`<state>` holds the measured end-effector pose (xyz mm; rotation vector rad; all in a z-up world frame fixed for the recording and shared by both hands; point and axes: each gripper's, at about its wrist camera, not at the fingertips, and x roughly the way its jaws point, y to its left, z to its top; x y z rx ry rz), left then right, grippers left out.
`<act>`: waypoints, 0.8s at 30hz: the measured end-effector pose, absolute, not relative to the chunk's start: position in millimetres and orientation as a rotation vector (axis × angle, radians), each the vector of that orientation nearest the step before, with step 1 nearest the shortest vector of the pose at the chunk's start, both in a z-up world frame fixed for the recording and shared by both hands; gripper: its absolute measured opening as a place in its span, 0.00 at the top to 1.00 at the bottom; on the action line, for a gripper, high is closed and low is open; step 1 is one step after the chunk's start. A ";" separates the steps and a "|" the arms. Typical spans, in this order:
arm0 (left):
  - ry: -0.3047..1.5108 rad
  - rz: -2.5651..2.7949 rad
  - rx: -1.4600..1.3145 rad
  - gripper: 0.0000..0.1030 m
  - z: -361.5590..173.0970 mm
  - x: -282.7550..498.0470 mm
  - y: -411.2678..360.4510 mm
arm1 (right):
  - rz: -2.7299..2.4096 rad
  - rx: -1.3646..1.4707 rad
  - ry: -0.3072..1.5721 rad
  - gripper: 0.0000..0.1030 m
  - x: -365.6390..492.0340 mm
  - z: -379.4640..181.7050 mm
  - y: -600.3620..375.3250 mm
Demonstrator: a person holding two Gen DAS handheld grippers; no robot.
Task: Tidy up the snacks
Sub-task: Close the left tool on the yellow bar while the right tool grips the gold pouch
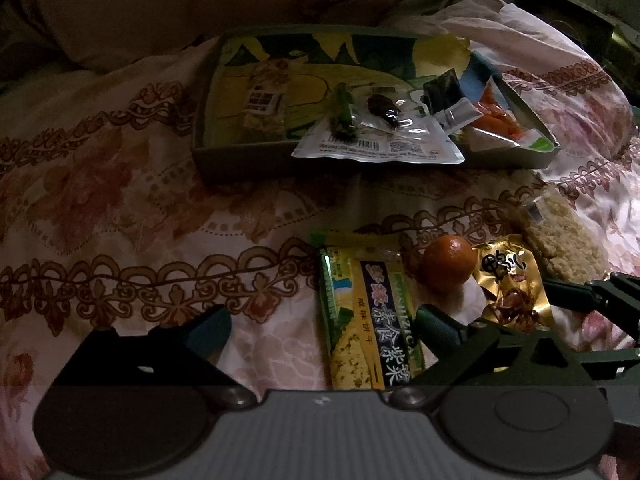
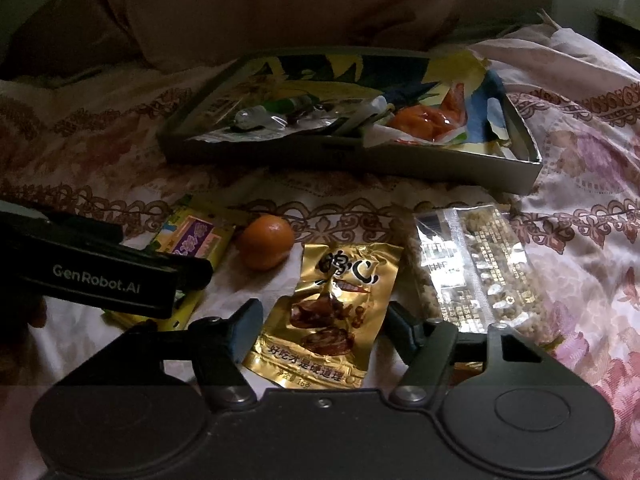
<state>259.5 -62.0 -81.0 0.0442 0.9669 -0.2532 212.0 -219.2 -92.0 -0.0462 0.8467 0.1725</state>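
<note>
two tongs [image 1: 320,328] [image 2: 320,324], one orange [image 2: 266,242]

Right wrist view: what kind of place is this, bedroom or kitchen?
Most likely a bedroom, with the work done on a bed. The snacks and the shallow box lie on a soft, rumpled floral bedspread, and what looks like a pillow sits behind the box. No counter or table shows.

Gold snack pkt [image 2: 329,312] flat on bedspread, beside orange [image 2: 266,246], w/ box [image 2: 360,160] behind.
</note>
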 end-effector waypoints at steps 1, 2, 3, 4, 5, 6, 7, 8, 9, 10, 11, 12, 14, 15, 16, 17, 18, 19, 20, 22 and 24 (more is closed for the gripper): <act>0.965 -0.254 0.045 0.03 -81.2 259.2 -62.1 | 0.173 -0.047 0.848 0.33 212.2 -92.1 -219.3; 0.964 -0.253 0.045 0.03 -81.2 258.8 -62.0 | 0.173 -0.046 0.850 0.33 212.3 -92.1 -219.6; 0.960 -0.253 0.045 0.03 -81.5 258.3 -62.0 | 0.172 -0.043 0.853 0.33 212.5 -91.9 -219.8; 0.958 -0.253 0.046 0.03 -81.7 257.8 -62.3 | 0.172 -0.041 0.855 0.33 212.8 -91.8 -220.0; 0.956 -0.253 0.050 0.03 -82.0 257.3 -62.7 | 0.172 -0.040 0.856 0.33 212.9 -91.7 -220.0; 0.955 -0.253 0.053 0.03 -82.0 257.1 -63.3 | 0.172 -0.040 0.857 0.33 212.9 -91.8 -220.0; 0.954 -0.253 0.056 0.03 -82.1 256.6 -63.8 | 0.172 -0.039 0.857 0.33 212.8 -91.8 -220.2; 0.953 -0.252 0.057 0.03 -81.9 256.6 -64.2 | 0.173 -0.040 0.857 0.33 212.9 -91.8 -220.0; 0.951 -0.253 0.058 0.04 -81.7 256.0 -64.3 | 0.173 -0.040 0.857 0.33 213.0 -91.8 -220.0; 0.948 -0.256 0.059 0.05 -81.3 255.2 -64.5 | 0.173 -0.040 0.857 0.34 213.0 -91.8 -220.0; 0.946 -0.260 0.061 0.08 -80.6 254.6 -64.8 | 0.171 -0.040 0.857 0.34 213.1 -91.7 -219.8; 0.942 -0.265 0.064 0.12 -79.4 253.1 -65.7 | 0.170 -0.041 0.858 0.34 213.0 -91.3 -219.7; 0.931 -0.280 0.071 0.20 -76.7 249.6 -67.8 | 0.170 -0.043 0.858 0.35 212.6 -91.5 -219.8; 0.926 -0.287 0.076 0.25 -75.3 247.8 -69.3 | 0.171 -0.045 0.858 0.35 212.3 -91.4 -219.8; 0.923 -0.298 0.078 0.28 -74.2 246.2 -70.2 | 0.171 -0.046 0.858 0.35 211.9 -91.4 -219.9; 0.921 -0.307 0.078 0.33 -73.3 245.3 -70.7 | 0.171 -0.046 0.859 0.36 211.6 -91.1 -220.1; 0.920 -0.318 0.076 0.38 -72.7 244.5 -70.8 | 0.170 -0.044 0.860 0.36 211.6 -90.8 -220.4; 0.920 -0.327 0.073 0.40 -72.3 243.5 -71.4 | 0.168 -0.042 0.861 0.36 211.4 -90.5 -221.0; 0.920 -0.333 0.072 0.42 -72.0 243.2 -71.4 | 0.167 -0.040 0.862 0.37 211.2 -90.1 -221.2; 0.922 -0.338 0.066 0.45 -71.8 243.1 -70.5 | 0.164 -0.040 0.862 0.37 210.3 -89.8 -221.9; 0.929 -0.341 0.050 0.49 -72.0 244.0 -67.9 | 0.161 -0.039 0.863 0.38 209.2 -89.4 -222.2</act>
